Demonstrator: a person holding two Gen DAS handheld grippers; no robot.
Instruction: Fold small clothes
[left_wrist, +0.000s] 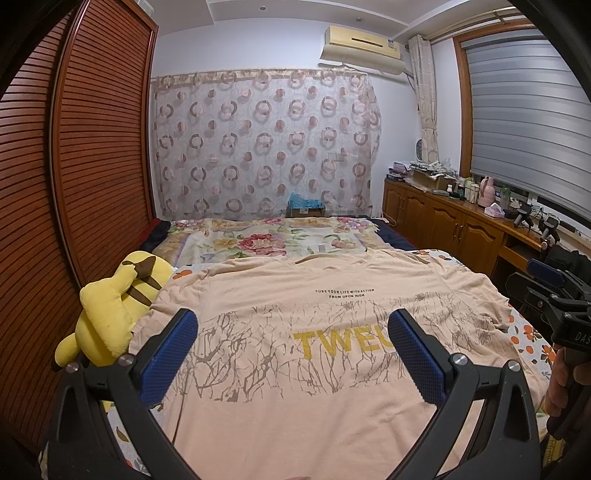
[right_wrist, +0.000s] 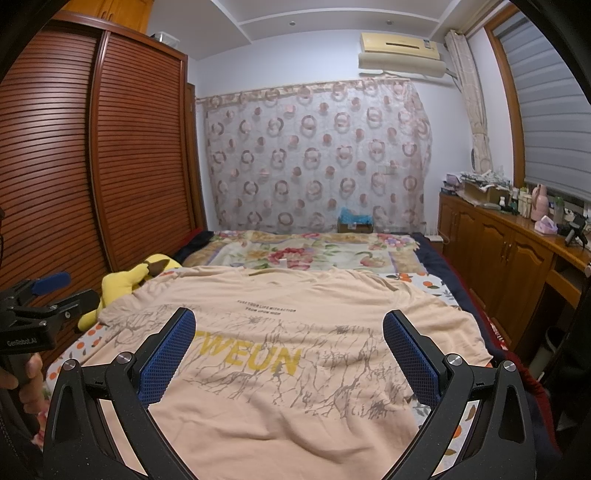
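A peach T-shirt (left_wrist: 295, 369) is spread flat, front up, on the bed (left_wrist: 532, 332), its collar turned toward the far floral quilt (left_wrist: 266, 240). Yellow lettering and a grey branching print are seen across its chest. The left gripper (left_wrist: 291, 354) is held above the shirt's near part with its jaws wide apart and nothing between them. The right gripper (right_wrist: 290, 354) is likewise held over the shirt, jaws spread wide and empty. A yellow plush toy (left_wrist: 110, 314) is lying just beside the shirt's left sleeve, against the slatted wardrobe (left_wrist: 74, 184). A hand (right_wrist: 27, 384) is seen gripping the left gripper's handle.
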